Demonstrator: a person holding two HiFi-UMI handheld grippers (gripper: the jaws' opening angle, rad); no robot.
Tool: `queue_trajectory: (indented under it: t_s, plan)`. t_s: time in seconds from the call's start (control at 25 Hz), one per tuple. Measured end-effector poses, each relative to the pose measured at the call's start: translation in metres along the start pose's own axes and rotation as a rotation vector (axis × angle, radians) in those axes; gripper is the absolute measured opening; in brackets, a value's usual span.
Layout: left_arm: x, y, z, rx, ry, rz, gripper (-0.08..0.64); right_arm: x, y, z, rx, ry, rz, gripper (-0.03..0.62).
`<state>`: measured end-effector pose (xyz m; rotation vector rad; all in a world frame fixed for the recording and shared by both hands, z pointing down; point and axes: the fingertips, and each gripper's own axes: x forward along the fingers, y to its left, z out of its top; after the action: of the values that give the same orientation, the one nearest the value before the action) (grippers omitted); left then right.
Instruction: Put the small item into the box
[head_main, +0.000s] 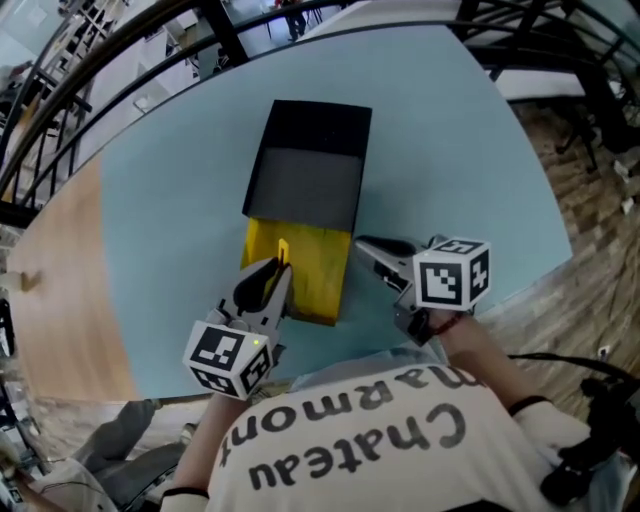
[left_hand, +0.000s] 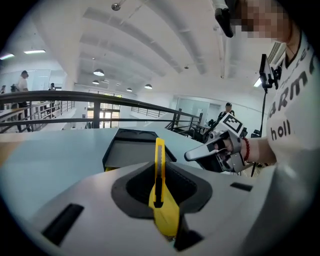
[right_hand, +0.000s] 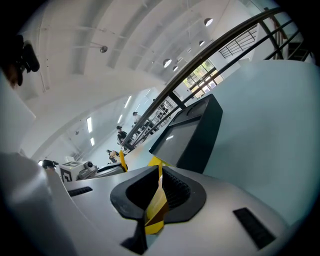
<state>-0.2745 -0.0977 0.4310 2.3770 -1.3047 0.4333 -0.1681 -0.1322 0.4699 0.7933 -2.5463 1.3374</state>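
Head view: your left gripper (head_main: 278, 272) clamps the yellow knife (left_hand: 159, 167) beside the open box (head_main: 305, 185), your right gripper (head_main: 370, 247) sits closed, and placing the knife inside remains.

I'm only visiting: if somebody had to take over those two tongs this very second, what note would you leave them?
Left tongs: shut on a yellow plastic utility knife, poised over the tray's left edge.
Right tongs: shut on a thin yellow dark-striped strip, close to the tray's far right corner; what it is I cannot tell.
Box: black cardboard sleeve on the pale blue table, with its yellow tray slid out toward the person.
Done: box open, knife in hand.
Left: lower the knife into the tray and release it.
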Motion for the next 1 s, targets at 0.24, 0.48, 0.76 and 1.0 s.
queue_trajectory:
  t_s: [0.24, 0.48, 0.76, 1.0]
  plan:
    - [0.015, 0.013, -0.016, -0.003, 0.088, 0.014, 0.061, 0.003, -0.007, -0.010, 0.019, 0.019, -0.018, 0.048]
    - [0.028, 0.018, -0.023, 0.004, 0.125, 0.008, 0.061, 0.003, -0.014, -0.014, 0.029, 0.031, -0.033, 0.048]
    - [0.043, 0.023, -0.042, 0.055, 0.205, 0.009, 0.061, 0.004, -0.023, -0.022, 0.047, 0.054, -0.062, 0.048]
    - [0.051, 0.028, -0.062, 0.089, 0.303, 0.001, 0.061, 0.005, -0.022, -0.029, 0.044, 0.085, -0.085, 0.048]
